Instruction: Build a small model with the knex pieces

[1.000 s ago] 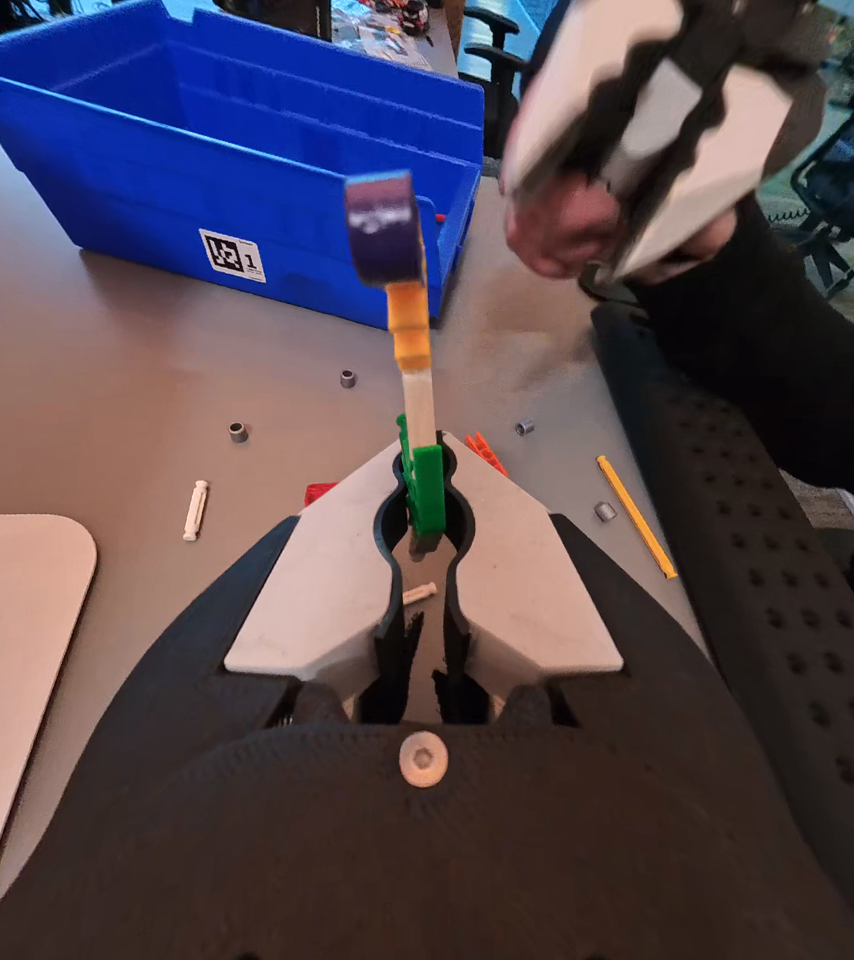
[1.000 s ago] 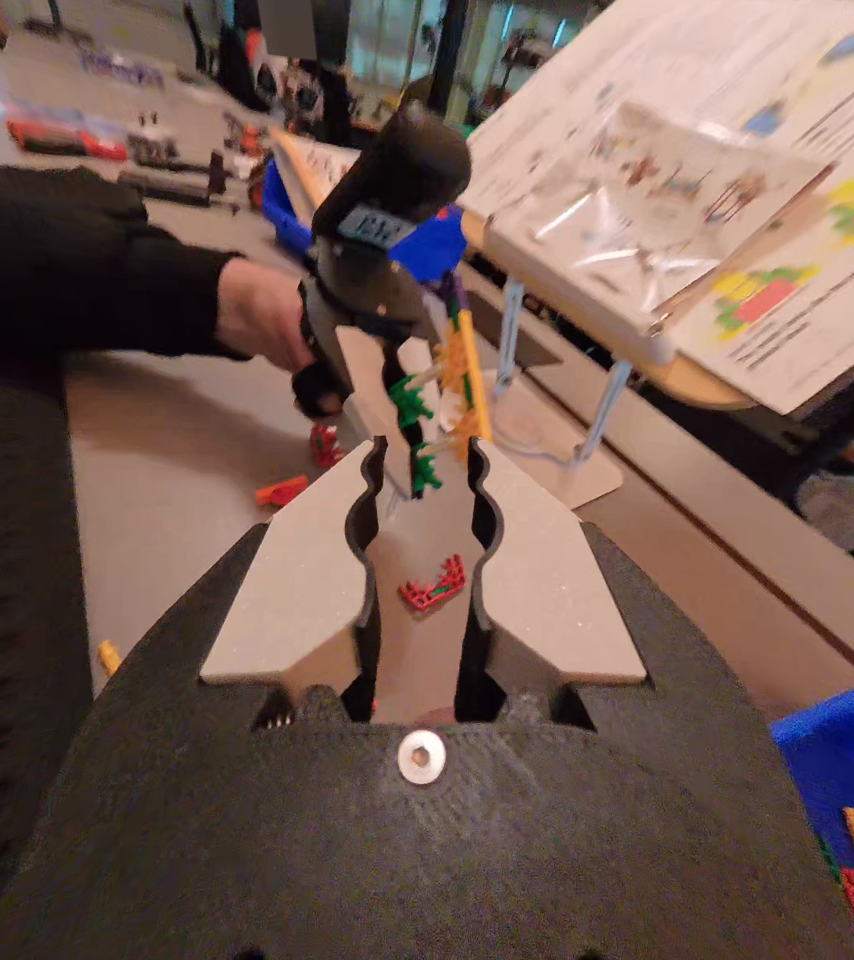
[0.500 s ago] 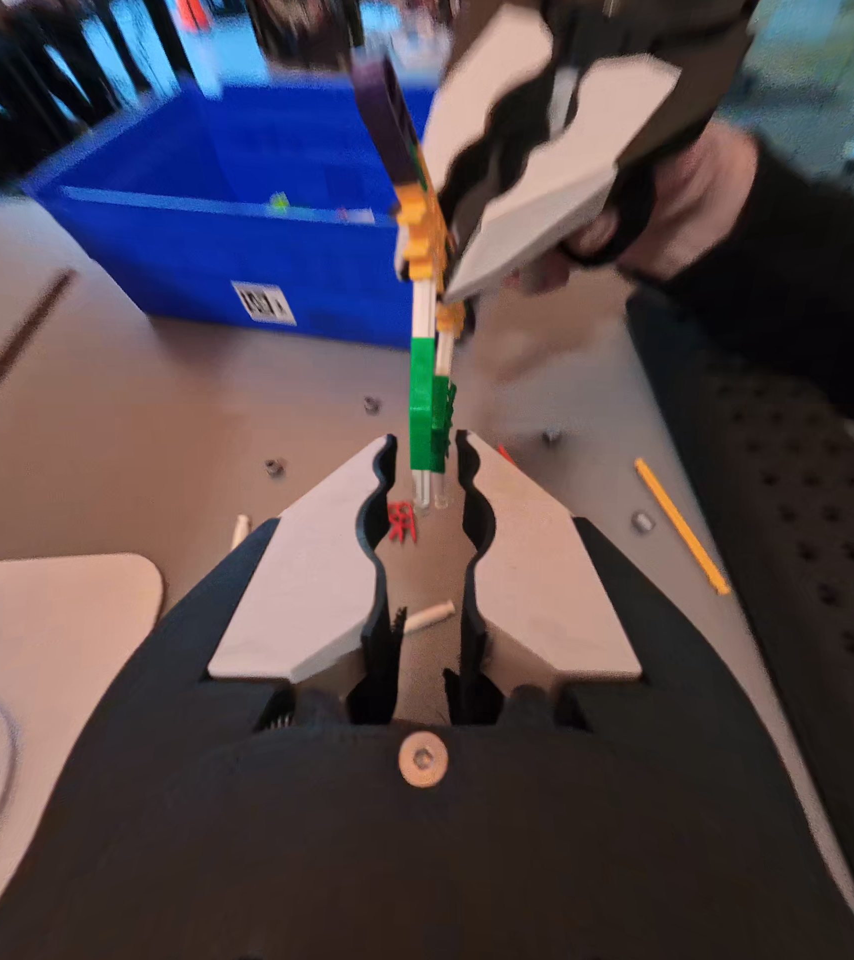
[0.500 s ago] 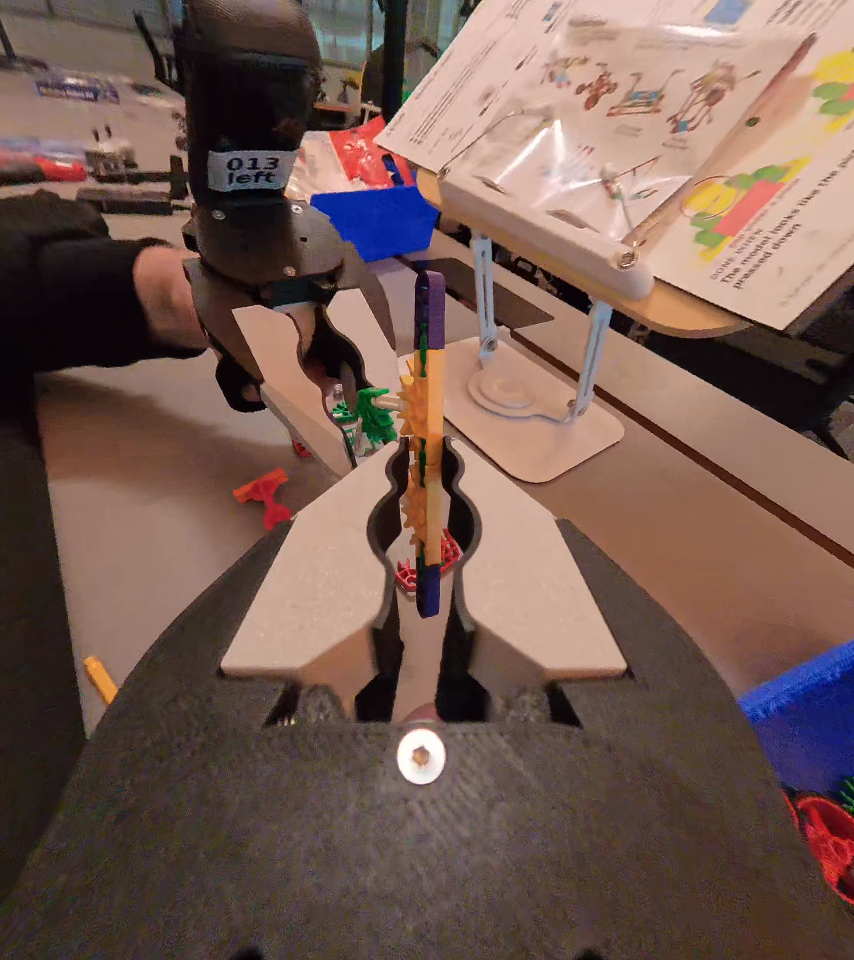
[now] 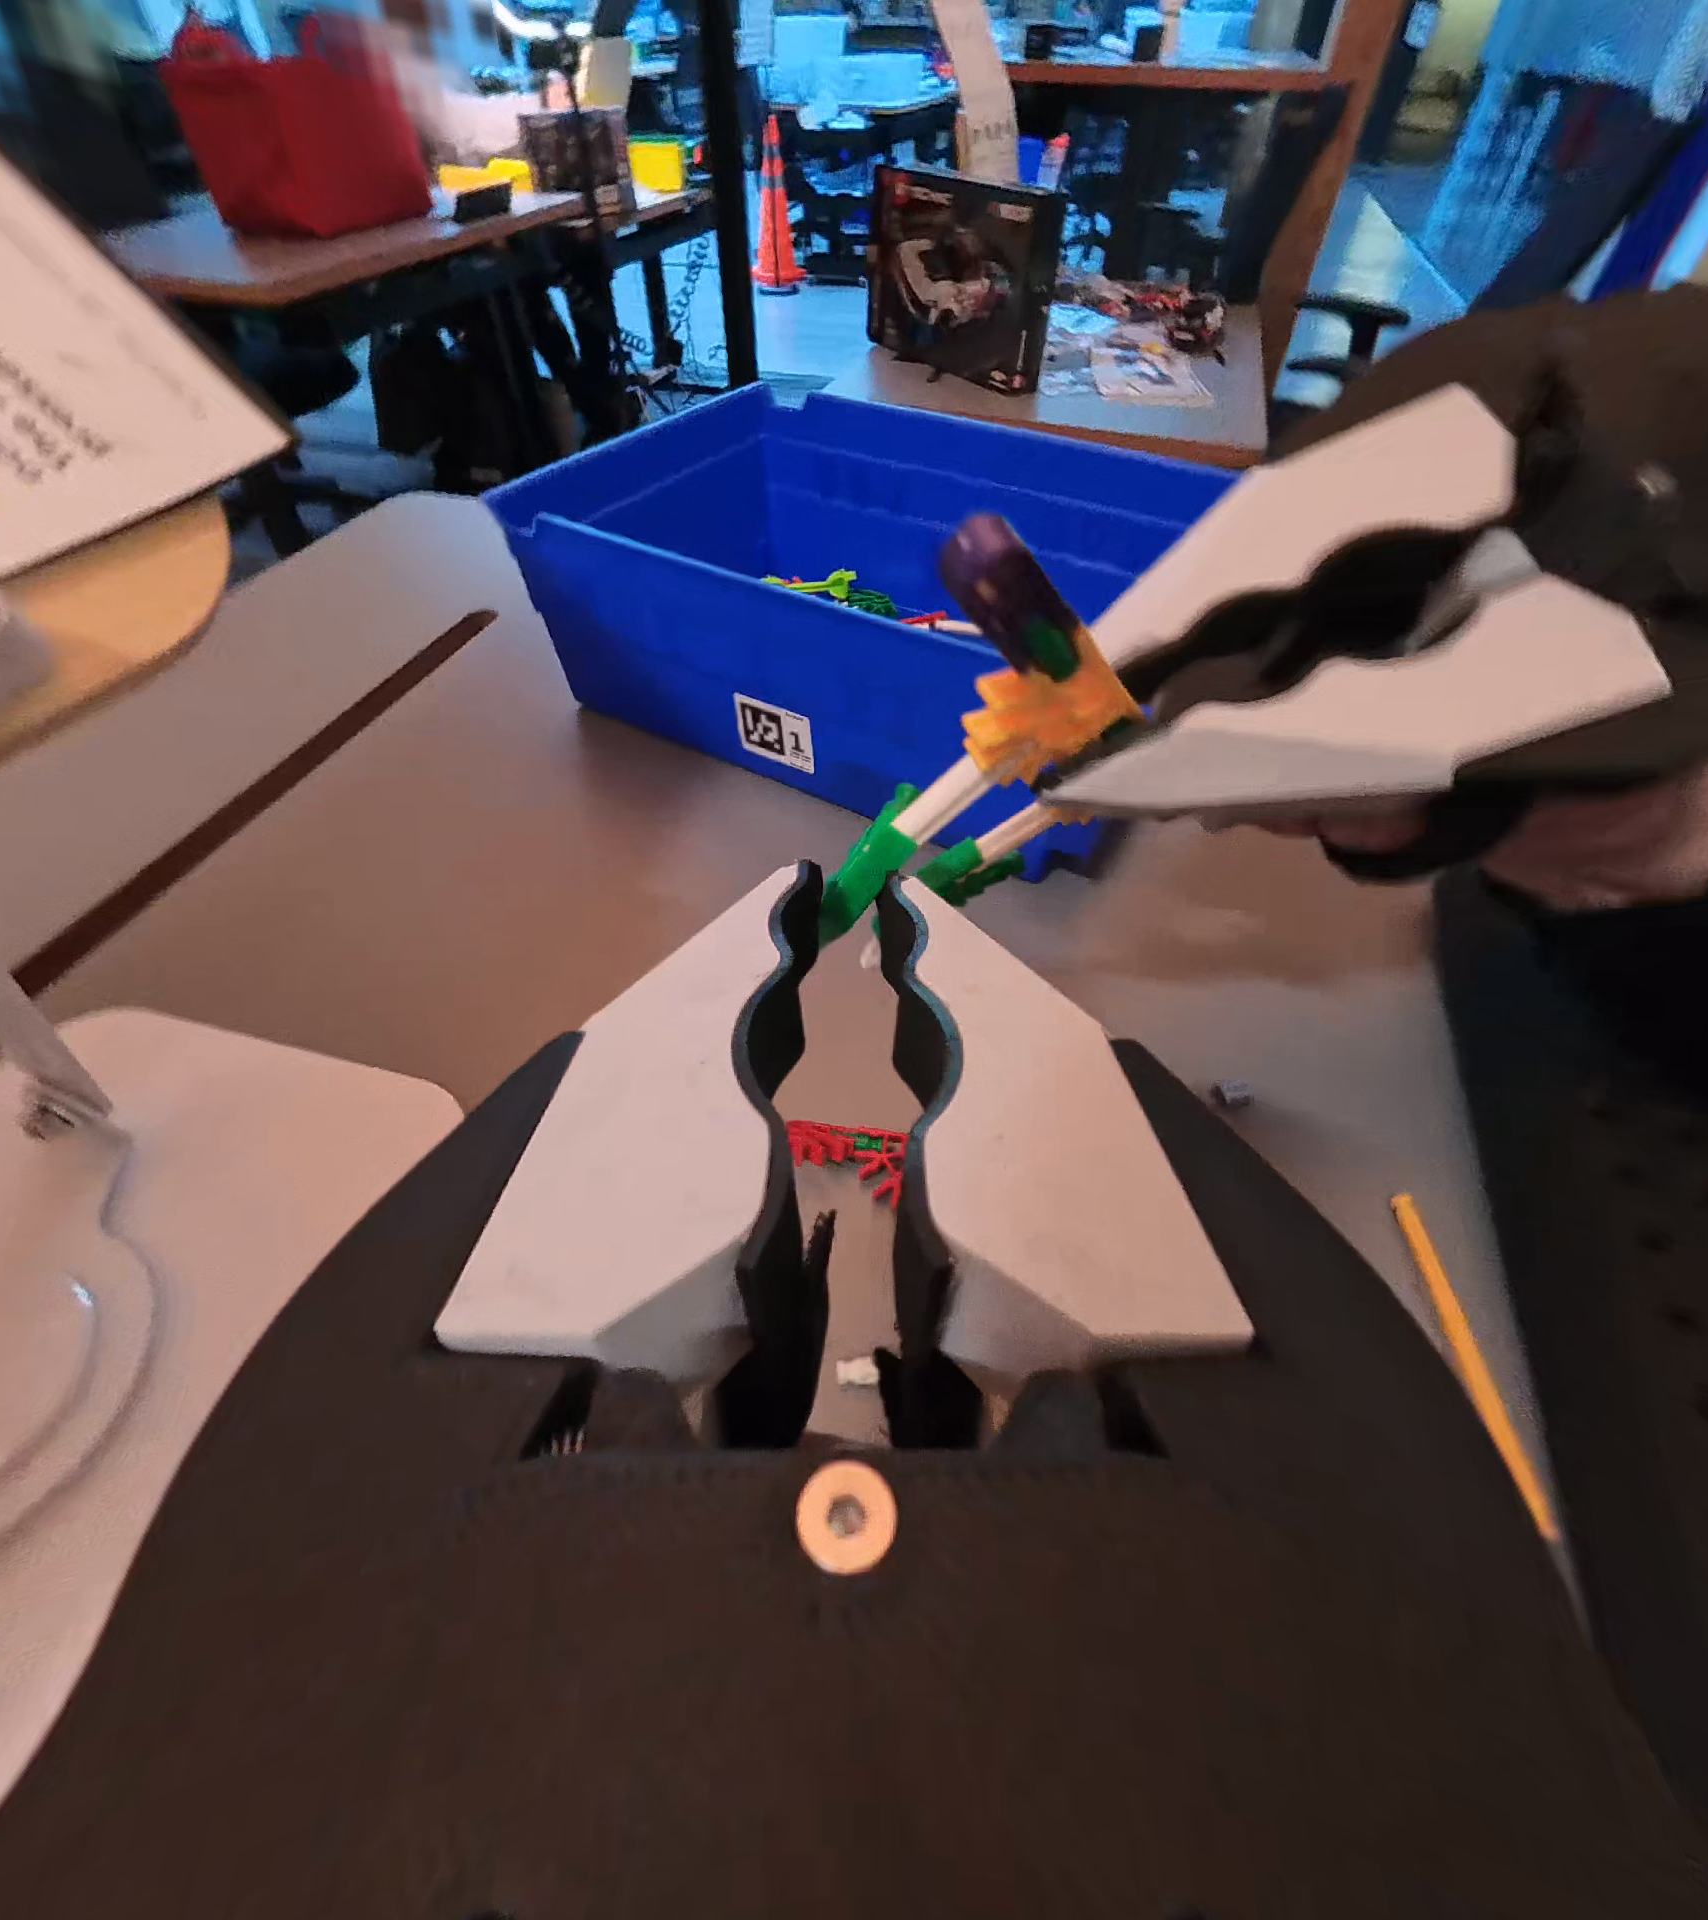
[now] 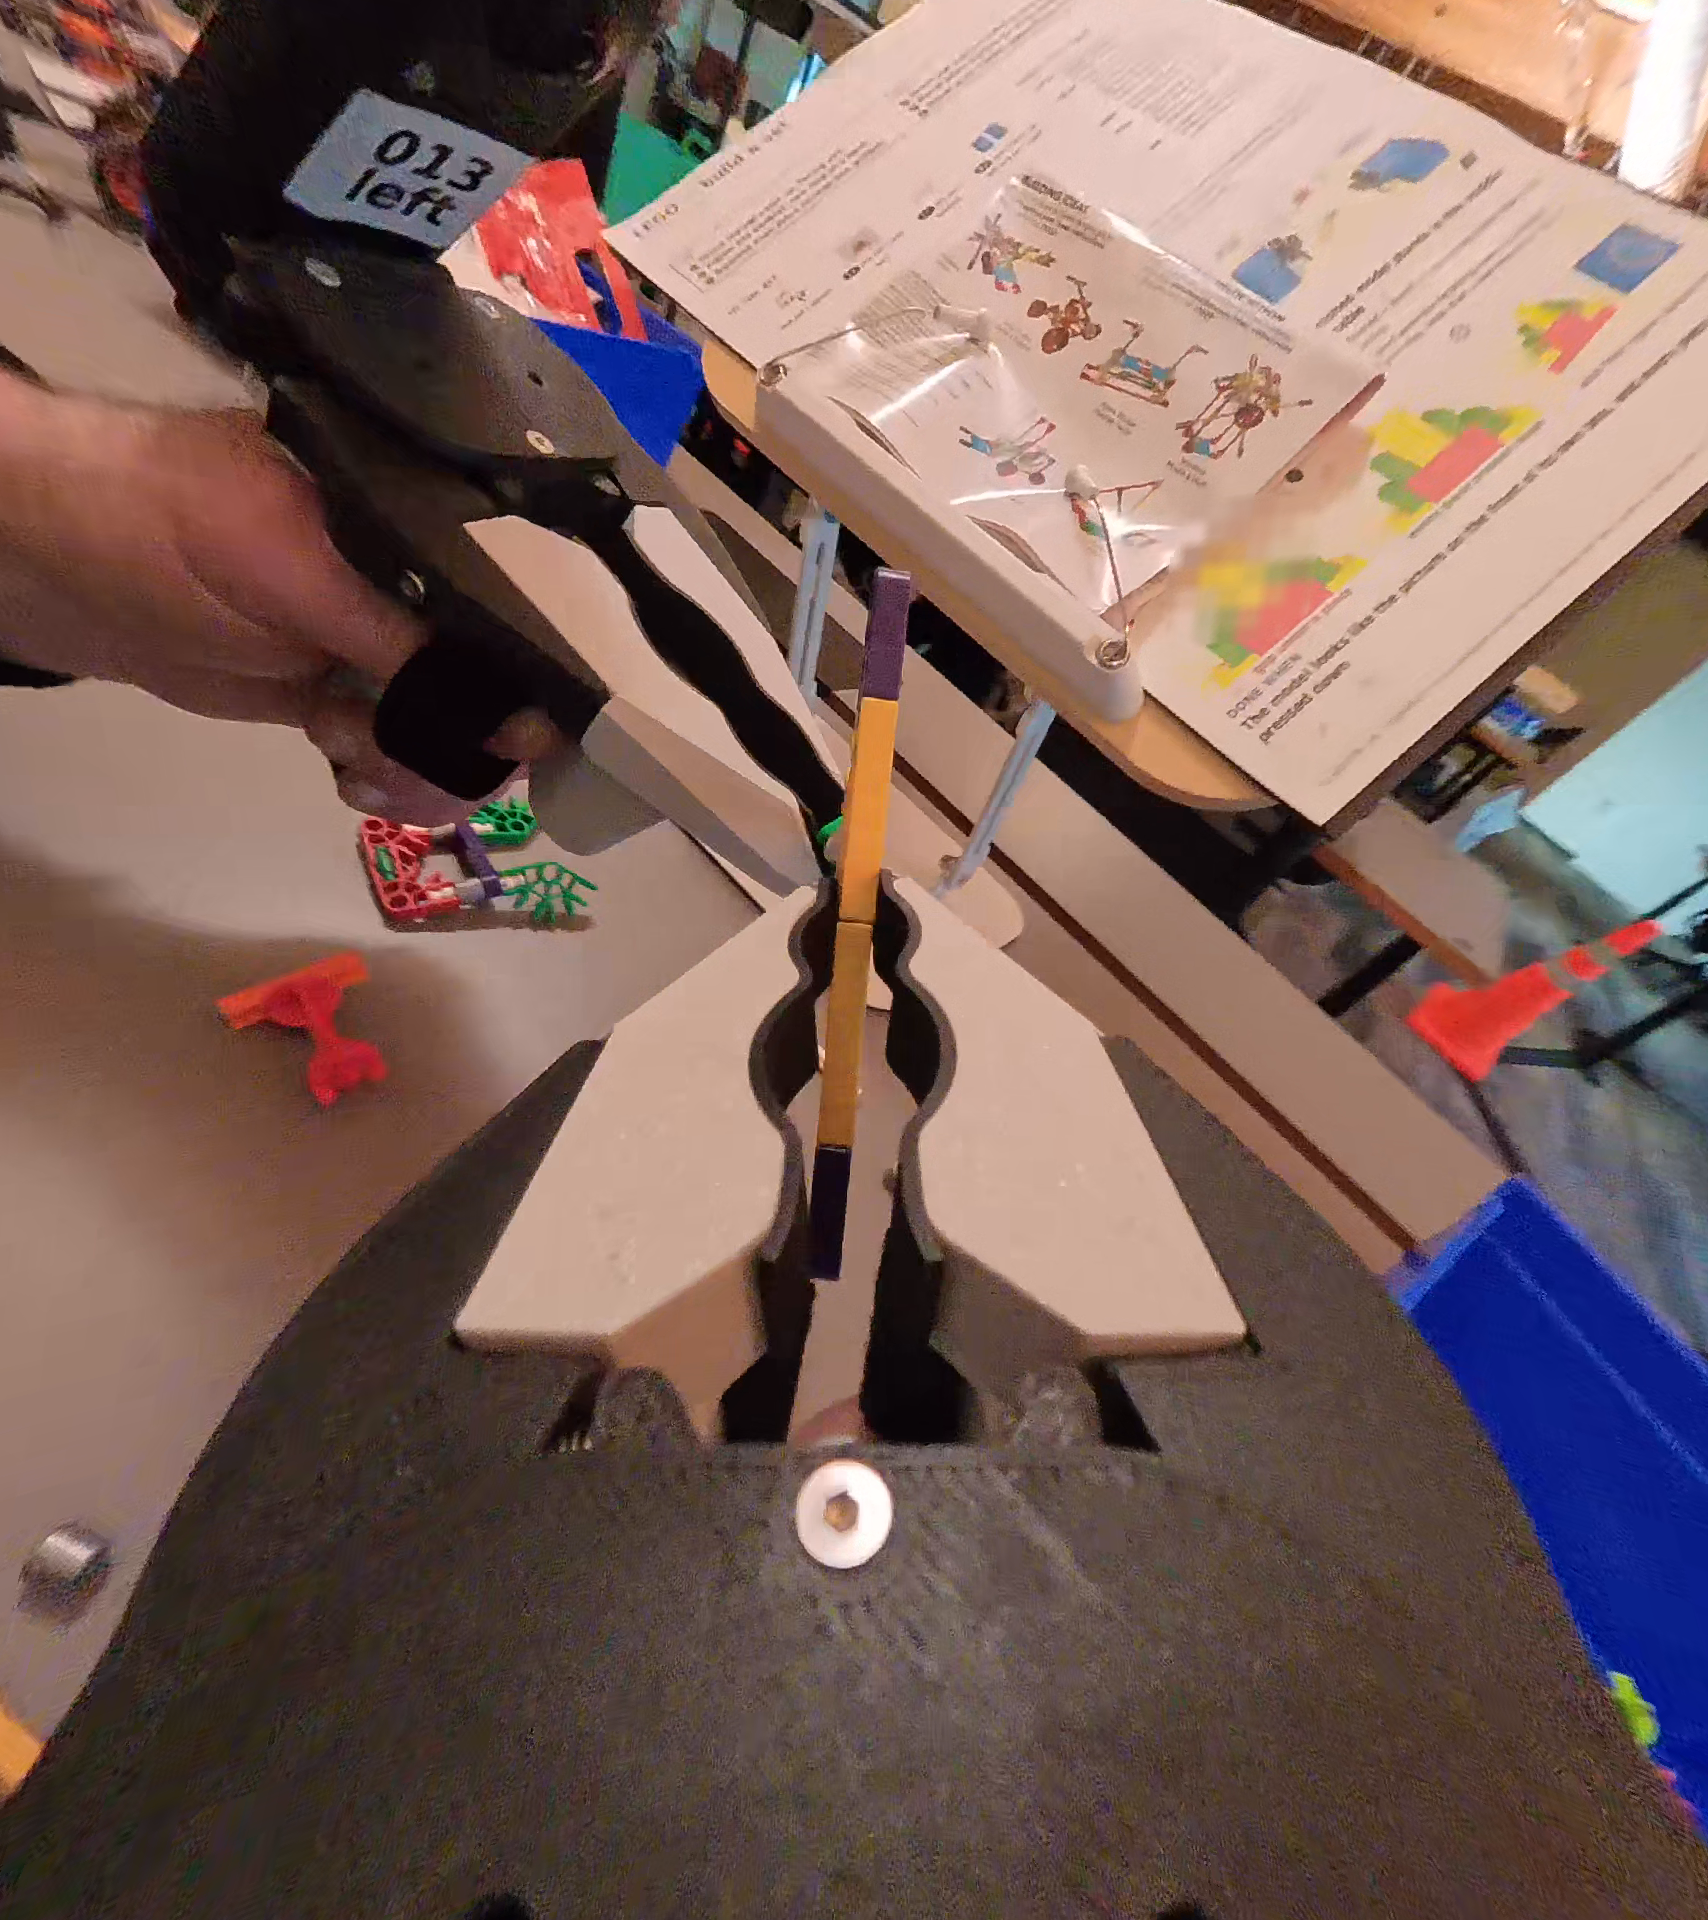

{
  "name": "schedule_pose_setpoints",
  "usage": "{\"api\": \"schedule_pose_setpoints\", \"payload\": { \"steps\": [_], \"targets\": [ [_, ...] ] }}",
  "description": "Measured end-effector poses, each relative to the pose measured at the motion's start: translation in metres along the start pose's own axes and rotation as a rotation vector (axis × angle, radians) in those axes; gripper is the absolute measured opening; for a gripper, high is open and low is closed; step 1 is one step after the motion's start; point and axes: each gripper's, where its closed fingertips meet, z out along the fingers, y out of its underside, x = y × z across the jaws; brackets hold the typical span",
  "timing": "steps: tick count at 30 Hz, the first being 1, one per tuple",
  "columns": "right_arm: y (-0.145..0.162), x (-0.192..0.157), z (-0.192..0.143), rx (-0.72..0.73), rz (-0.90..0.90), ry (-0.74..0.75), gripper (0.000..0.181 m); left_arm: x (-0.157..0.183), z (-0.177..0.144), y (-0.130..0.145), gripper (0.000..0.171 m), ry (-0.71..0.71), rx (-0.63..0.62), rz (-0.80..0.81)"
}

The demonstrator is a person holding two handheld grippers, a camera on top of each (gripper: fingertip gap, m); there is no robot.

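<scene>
The right gripper (image 6: 855, 899) is closed on a toy assembly (image 6: 858, 914) of yellow and purple pieces, held on edge between its fingers. The left gripper (image 5: 845, 883) pinches the green end (image 5: 855, 878) of the same assembly at its fingertips. Below, on the grey table (image 5: 393, 831), lie red and green pieces (image 5: 850, 1148) and a yellow rod (image 5: 1473, 1371). A blue bin (image 5: 808, 582) stands behind, and a book stand (image 6: 1120, 436) to one side.
</scene>
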Motion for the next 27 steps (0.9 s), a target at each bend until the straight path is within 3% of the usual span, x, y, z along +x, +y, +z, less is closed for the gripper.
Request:
{"api": "schedule_pose_setpoints", "payload": {
  "steps": [3, 7, 9, 12, 14, 23, 27],
  "targets": [
    [-0.006, -0.002, 0.006, -0.04, -0.157, 0.118, 0.004, -0.006, 0.0, -0.002, 0.008, 0.008, 0.026, -0.153],
    [-0.011, 0.002, 0.005, -0.004, -0.128, 0.128, 0.004, -0.004, 0.0, -0.004, 0.006, 0.017, 0.024, -0.132],
    [-0.017, 0.005, -0.001, 0.071, 0.024, 0.04, 0.004, 0.001, -0.003, -0.008, 0.006, 0.069, 0.039, -0.081],
    [-0.023, 0.008, -0.016, 0.212, 0.424, -0.246, 0.004, 0.025, -0.012, -0.009, 0.004, 0.204, 0.046, 0.064],
    [-0.028, 0.011, -0.023, 0.27, 0.507, -0.3, 0.004, 0.034, -0.013, -0.013, 0.004, 0.205, 0.068, 0.145],
    [-0.045, 0.025, -0.023, 0.392, 0.553, -0.211, 0.004, 0.028, -0.018, -0.037, 0.004, 0.24, 0.205, -0.104],
    [-0.054, 0.029, -0.024, 0.416, 0.422, -0.07, 0.004, 0.028, -0.02, -0.048, 0.005, 0.269, 0.247, -0.265]
  ]
}}
